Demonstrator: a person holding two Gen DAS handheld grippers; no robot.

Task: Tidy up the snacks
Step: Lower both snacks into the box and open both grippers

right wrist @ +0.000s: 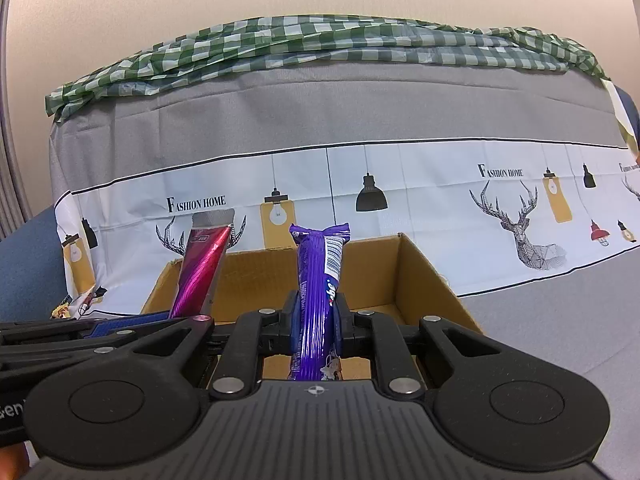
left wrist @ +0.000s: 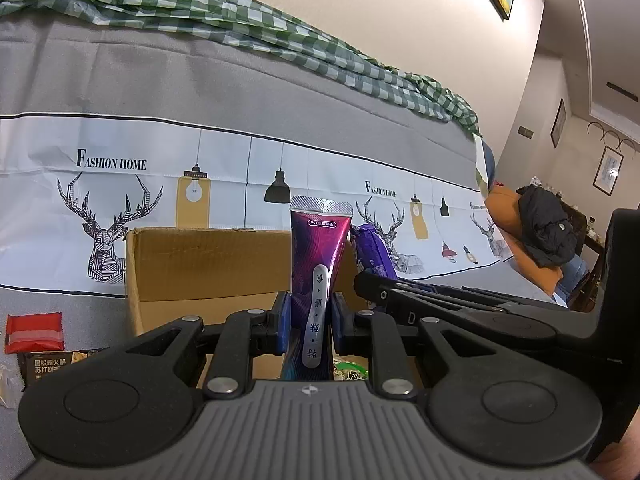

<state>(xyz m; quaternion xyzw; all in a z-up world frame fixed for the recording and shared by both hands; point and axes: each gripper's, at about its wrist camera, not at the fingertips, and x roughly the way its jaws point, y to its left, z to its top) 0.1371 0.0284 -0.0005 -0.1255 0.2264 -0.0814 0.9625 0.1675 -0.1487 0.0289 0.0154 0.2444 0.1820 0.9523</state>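
Both packets hang over the cardboard box (right wrist: pixel 416 276), the left gripper (left wrist: pixel 309 320) clamping a magenta sachet (left wrist: pixel 318 256), the right gripper (right wrist: pixel 316 330) a purple wrapper (right wrist: pixel 318 280), so next comes lowering and letting go.

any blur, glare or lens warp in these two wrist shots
Left wrist view: sharp, strong fisheye bowing of the cloth's black stripe, mild sheen on the magenta tube clamped in the left gripper. Right wrist view: equally sharp, curved horizon, bright glare streaks down the purple snack pack in the right gripper, dark vignette corners.
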